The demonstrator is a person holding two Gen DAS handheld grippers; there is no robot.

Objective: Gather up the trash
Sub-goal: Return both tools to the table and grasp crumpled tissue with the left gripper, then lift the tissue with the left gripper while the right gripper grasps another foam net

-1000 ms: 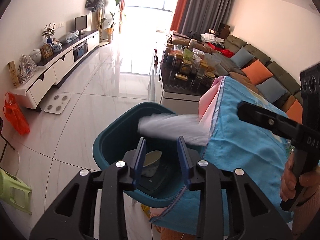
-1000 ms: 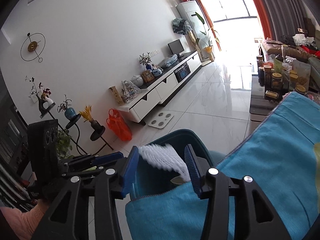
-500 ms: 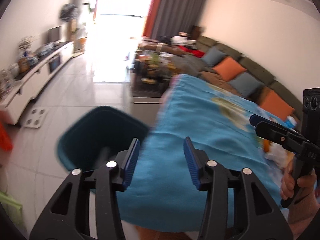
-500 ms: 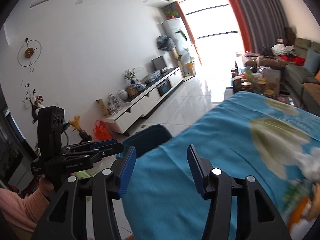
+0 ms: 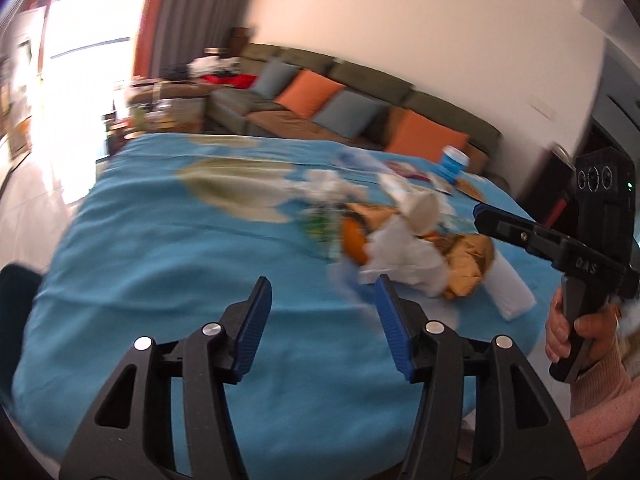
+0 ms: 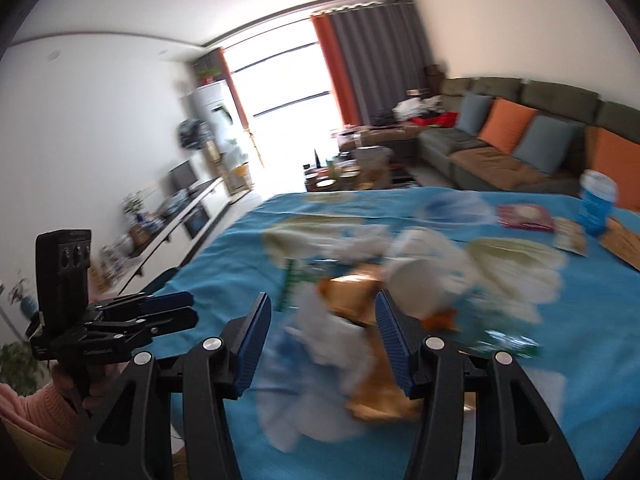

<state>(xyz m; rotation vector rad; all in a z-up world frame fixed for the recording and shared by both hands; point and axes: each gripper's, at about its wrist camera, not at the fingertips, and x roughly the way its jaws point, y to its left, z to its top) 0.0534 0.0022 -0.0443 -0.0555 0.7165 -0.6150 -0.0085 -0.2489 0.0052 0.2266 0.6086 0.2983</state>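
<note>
A blurred heap of trash — crumpled tissue, brown wrappers, a paper cup — lies on the blue-clothed bench. It sits ahead-right of the left gripper, whose empty jaws are opening, and just beyond the right gripper, jaws released.

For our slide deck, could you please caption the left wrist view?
Left gripper, jaws opening and empty, faces crumpled tissues and wrappers heaped on the blue tablecloth.

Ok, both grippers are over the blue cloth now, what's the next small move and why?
Probably ease the right gripper forward and down onto the crumpled white tissue just ahead of its fingers. Both grippers look empty, the left gripper opening over bare blue cloth, with the trash pile lying nearest the right.
</note>
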